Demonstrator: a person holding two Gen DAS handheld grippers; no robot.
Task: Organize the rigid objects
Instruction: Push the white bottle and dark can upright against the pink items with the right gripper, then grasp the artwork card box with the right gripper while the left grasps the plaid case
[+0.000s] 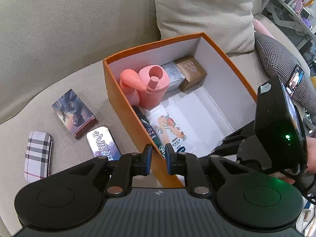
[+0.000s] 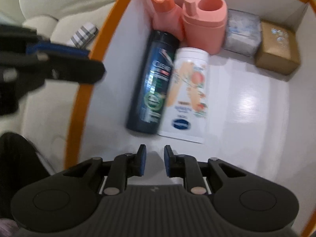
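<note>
An orange box point(image 1: 126, 106) with a white inside sits on a beige sofa. Inside it are a pink pump bottle point(image 2: 165, 15), a pink holder point(image 2: 205, 25), a dark shampoo bottle point(image 2: 152, 83), a white tube point(image 2: 187, 94), a silvery packet point(image 2: 243, 33) and a brown carton point(image 2: 276, 49). My left gripper point(image 1: 158, 154) straddles the box's near left wall and is shut on it. Over the bare box floor, my right gripper point(image 2: 154, 154) points down with a narrow gap and nothing between its fingers. Left of the box lie a picture card box point(image 1: 74, 112), a silver tin point(image 1: 102, 144) and a plaid case point(image 1: 38, 156).
A beige pillow point(image 1: 205, 11) leans behind the box, and a houndstooth cushion point(image 1: 280, 63) lies to its right. The right gripper's black body point(image 1: 276, 128), held by a hand, hangs over the box's right side. Cluttered shelves stand at the far right.
</note>
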